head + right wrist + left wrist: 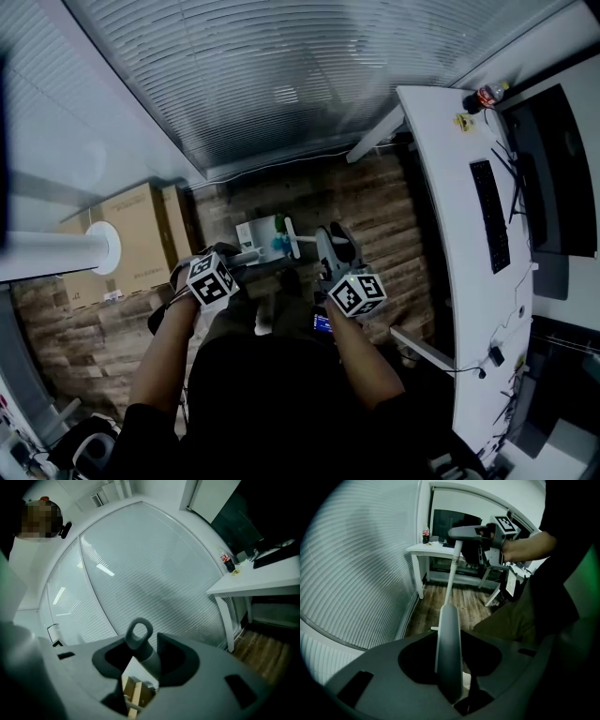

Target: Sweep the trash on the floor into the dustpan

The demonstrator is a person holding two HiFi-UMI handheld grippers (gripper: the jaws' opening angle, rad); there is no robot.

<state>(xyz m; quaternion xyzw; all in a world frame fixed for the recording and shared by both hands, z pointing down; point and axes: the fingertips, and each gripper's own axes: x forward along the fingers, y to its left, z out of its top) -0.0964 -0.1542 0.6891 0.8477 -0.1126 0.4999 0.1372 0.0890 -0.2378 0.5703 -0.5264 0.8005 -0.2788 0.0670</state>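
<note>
In the head view a white dustpan [255, 234] with green and blue scraps in it stands on the wood floor ahead of me, beside a short white pole [292, 240]. My left gripper [239, 258] is shut on a thick grey-white handle [449, 653] that fills the gap between its jaws [450, 641]. Beyond that, a thin white pole [452, 573] rises to my right gripper [465, 531]. A grey grip with a hanging loop [138, 637] stands between the right gripper's jaws [140, 651]. It leans on one jaw, with a gap on its other side.
A white desk [441, 178] with a keyboard [490, 217], a monitor [555, 169] and a bottle [487, 94] runs along the right. Cardboard boxes [136, 234] stand at the left. Window blinds [281, 75] close off the far side. A desk leg [417, 573] stands near the pole.
</note>
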